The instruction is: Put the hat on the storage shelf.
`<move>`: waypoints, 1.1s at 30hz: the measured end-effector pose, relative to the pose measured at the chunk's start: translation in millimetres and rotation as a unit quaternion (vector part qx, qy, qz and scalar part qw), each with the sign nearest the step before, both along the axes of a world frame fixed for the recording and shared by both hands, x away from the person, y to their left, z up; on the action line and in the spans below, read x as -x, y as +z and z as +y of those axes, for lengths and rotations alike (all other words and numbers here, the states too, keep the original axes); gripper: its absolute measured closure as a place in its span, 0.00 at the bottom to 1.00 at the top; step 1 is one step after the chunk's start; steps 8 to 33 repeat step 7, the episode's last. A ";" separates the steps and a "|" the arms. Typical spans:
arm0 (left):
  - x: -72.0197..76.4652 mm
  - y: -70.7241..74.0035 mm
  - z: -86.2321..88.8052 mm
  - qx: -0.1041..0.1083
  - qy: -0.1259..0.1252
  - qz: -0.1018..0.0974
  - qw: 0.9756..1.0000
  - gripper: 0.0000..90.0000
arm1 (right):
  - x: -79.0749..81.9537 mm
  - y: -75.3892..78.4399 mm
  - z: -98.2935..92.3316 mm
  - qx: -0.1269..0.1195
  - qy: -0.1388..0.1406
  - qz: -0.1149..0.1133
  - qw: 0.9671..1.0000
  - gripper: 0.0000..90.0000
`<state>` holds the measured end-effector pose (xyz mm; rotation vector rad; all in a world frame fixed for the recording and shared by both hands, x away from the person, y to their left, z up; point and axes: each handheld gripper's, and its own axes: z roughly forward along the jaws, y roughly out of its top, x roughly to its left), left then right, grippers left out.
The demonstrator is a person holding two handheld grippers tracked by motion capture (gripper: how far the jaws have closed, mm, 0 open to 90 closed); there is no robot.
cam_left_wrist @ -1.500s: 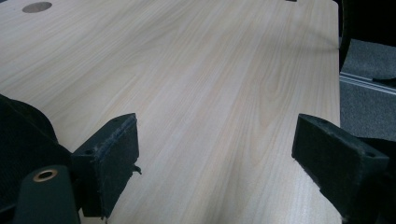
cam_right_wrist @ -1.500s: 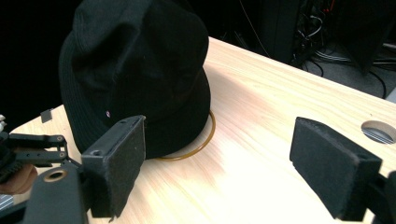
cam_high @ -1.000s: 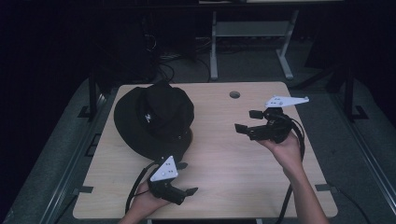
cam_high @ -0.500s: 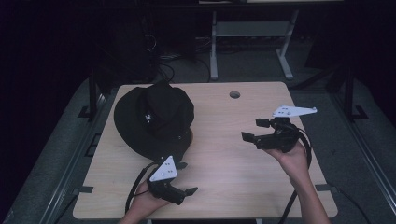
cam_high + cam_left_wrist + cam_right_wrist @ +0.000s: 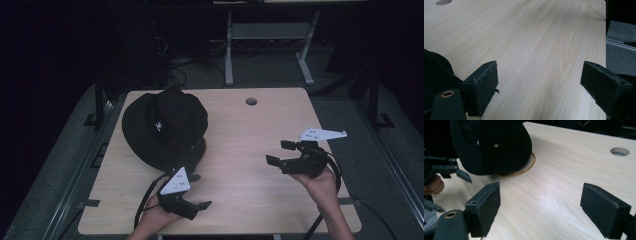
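Hat point(image 5: 165, 127): lies crown-up on tabletop point(image 5: 240, 190), just ahead of left tongs point(image 5: 195, 205), ready for grasping.
Left tongs: spread, empty.
Right tongs point(image 5: 280, 152): spread, empty, aimed toward hat.

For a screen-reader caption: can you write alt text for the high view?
A black hat lies on the left of a wooden table. A person holds an open left hand-held gripper just in front of it and an open right hand-held gripper at the table's right.
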<state>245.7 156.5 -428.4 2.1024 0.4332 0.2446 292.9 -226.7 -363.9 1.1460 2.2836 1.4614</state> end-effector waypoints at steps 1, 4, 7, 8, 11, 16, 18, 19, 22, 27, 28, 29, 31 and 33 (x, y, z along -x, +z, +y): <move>0.7 0.1 0.0 0.002 0.001 0.004 1.000 0.15 | 3.2 -2.7 -1.0 0.000 -0.001 0.000 1.000 0.17; 1.2 0.5 -0.4 -0.001 0.000 0.003 1.000 0.15 | 15.5 -11.0 -4.1 0.000 -0.006 -0.003 1.000 0.17; 2.0 0.7 -2.4 -0.001 -0.003 0.004 1.000 0.16 | 24.9 -17.6 -6.6 -0.004 -0.008 -0.004 1.000 0.17; 2.0 0.7 -2.4 -0.001 -0.003 0.004 1.000 0.16 | 24.9 -17.6 -6.6 -0.004 -0.008 -0.004 1.000 0.17; 2.0 0.7 -2.4 -0.001 -0.003 0.004 1.000 0.16 | 24.9 -17.6 -6.6 -0.004 -0.008 -0.004 1.000 0.17; 2.0 0.7 -2.4 -0.001 -0.003 0.004 1.000 0.16 | 24.9 -17.6 -6.6 -0.004 -0.008 -0.004 1.000 0.17; 2.0 0.7 -2.4 -0.001 -0.003 0.004 1.000 0.16 | 24.9 -17.6 -6.6 -0.004 -0.008 -0.004 1.000 0.17; 2.0 0.7 -2.4 -0.001 -0.003 0.004 1.000 0.16 | 24.9 -17.6 -6.6 -0.004 -0.008 -0.004 1.000 0.17; 2.0 0.7 -2.4 -0.001 -0.003 0.004 1.000 0.16 | 24.9 -17.6 -6.6 -0.004 -0.008 -0.004 1.000 0.17; 2.0 0.7 -2.4 -0.001 -0.003 0.004 1.000 0.16 | 24.9 -17.6 -6.6 -0.004 -0.008 -0.004 1.000 0.17; 2.0 0.7 -2.4 -0.001 -0.003 0.004 1.000 0.16 | 24.9 -17.6 -6.6 -0.004 -0.008 -0.004 1.000 0.17; 2.0 0.7 -2.4 -0.001 -0.003 0.004 1.000 0.16 | 24.9 -17.6 -6.6 -0.004 -0.008 -0.004 1.000 0.17; 2.0 0.7 -2.4 -0.001 -0.003 0.004 1.000 0.16 | 24.9 -17.6 -6.6 -0.004 -0.008 -0.004 1.000 0.17; 2.0 0.7 -2.4 -0.001 -0.003 0.004 1.000 0.16 | 24.9 -17.6 -6.6 -0.004 -0.008 -0.004 1.000 0.17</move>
